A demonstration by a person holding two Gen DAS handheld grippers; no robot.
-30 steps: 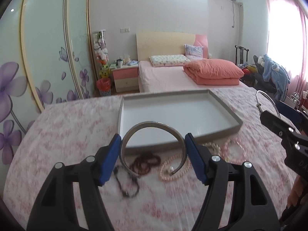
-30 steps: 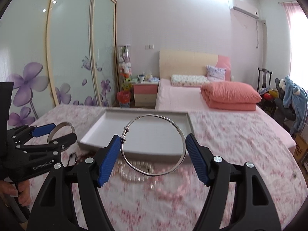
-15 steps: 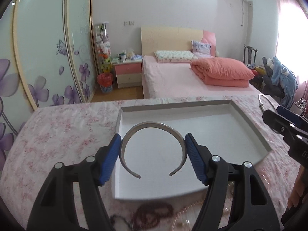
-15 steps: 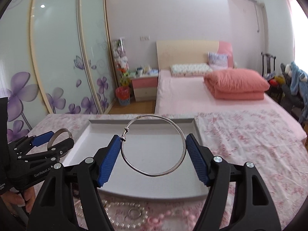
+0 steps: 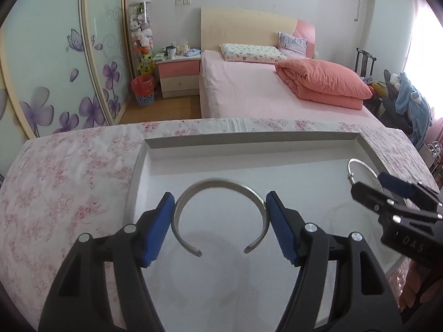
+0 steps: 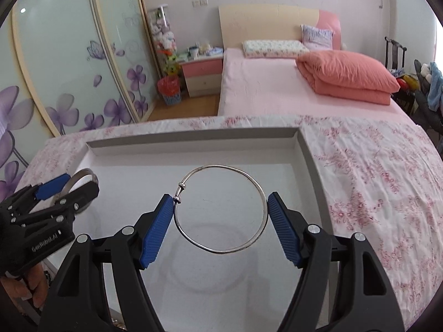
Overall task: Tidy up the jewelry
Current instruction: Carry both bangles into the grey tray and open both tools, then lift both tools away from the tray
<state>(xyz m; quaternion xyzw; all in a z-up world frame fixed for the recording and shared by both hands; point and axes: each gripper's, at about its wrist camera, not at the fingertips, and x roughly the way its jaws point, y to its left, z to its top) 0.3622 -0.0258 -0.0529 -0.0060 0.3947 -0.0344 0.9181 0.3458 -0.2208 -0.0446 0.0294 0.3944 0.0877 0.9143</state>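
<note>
My left gripper [image 5: 220,202] is shut on an open silver cuff bangle [image 5: 218,181], held flat by its sides between the blue pads. It hangs just above the floor of a white tray [image 5: 249,138], where its shadow falls. My right gripper [image 6: 220,202] is shut on a thin silver wire bangle [image 6: 221,166] with small beads at its clasp, also over the tray. Each wrist view shows the other gripper at its edge: the right gripper [image 5: 371,185] with the wire bangle [image 5: 357,161], and the left gripper [image 6: 77,184] with the cuff [image 6: 83,172].
The tray [image 6: 193,138] lies on a pink floral cloth [image 6: 373,179] over a table. A person's hand [image 6: 22,290] holds the left gripper. Beyond the table are a bed [image 5: 263,96], a bedside cabinet [image 5: 178,74] and a flowered sliding wardrobe [image 5: 55,83].
Both grippers have moved forward and down, from above the cloth to over the tray, each still holding its bangle. The bead strings on the cloth have dropped out of view.
</note>
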